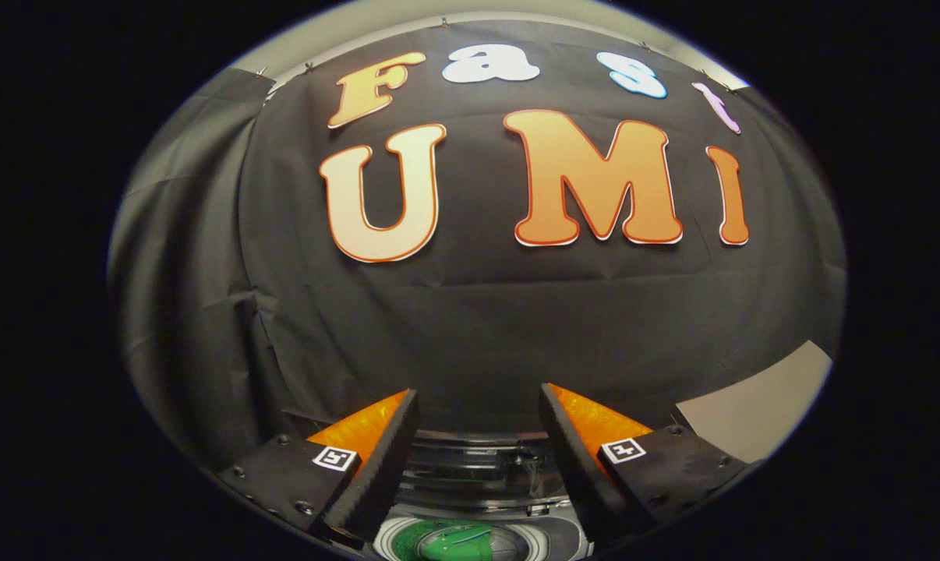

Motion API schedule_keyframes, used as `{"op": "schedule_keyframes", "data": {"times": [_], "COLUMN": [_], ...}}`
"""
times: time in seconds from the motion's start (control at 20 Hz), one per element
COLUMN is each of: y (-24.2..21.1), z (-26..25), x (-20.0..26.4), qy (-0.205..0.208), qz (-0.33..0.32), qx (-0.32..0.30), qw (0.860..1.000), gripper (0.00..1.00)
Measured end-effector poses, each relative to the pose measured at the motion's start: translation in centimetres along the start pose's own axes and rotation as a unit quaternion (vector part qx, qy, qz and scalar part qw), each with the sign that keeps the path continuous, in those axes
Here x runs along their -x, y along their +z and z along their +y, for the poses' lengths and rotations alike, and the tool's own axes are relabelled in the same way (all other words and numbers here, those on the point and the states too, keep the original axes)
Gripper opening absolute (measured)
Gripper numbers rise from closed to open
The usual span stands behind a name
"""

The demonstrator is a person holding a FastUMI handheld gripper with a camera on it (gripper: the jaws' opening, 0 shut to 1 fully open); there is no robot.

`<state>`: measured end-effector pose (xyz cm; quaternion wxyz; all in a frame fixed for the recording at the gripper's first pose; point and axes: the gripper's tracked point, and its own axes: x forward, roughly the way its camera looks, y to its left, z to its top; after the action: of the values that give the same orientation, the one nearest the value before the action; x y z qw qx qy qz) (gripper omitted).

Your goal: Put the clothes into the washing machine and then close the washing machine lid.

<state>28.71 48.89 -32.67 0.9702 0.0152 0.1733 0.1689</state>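
Observation:
My gripper is open, its two fingers spread wide with nothing between them, held high and pointing at the booth wall. Low between the fingers I see the top of the washing machine, its lid raised at the back. The round drum opening lies below it, and something green sits inside the drum; I cannot tell whether it is cloth.
The black booth wall stands close ahead, beyond the washing machine. A pale strip of floor or tabletop shows to the right of the right finger.

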Motion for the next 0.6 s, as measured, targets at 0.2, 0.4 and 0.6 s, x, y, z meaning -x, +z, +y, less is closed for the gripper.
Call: {"op": "schedule_keyframes", "data": {"times": [0.2, 0.4, 0.6], "y": [-2.0, -4.4, -4.3], "z": [-1.6, -2.5, -2.9], "x": [-3.9, -6.1, -6.7], "qy": [-0.013, -0.020, -0.024], "qz": [0.033, 0.063, 0.042], "qx": [-0.002, -0.002, -0.006], "qw": [0.999, 0.998, 0.999], "gripper": [0.98, 0.99, 0.99]}}
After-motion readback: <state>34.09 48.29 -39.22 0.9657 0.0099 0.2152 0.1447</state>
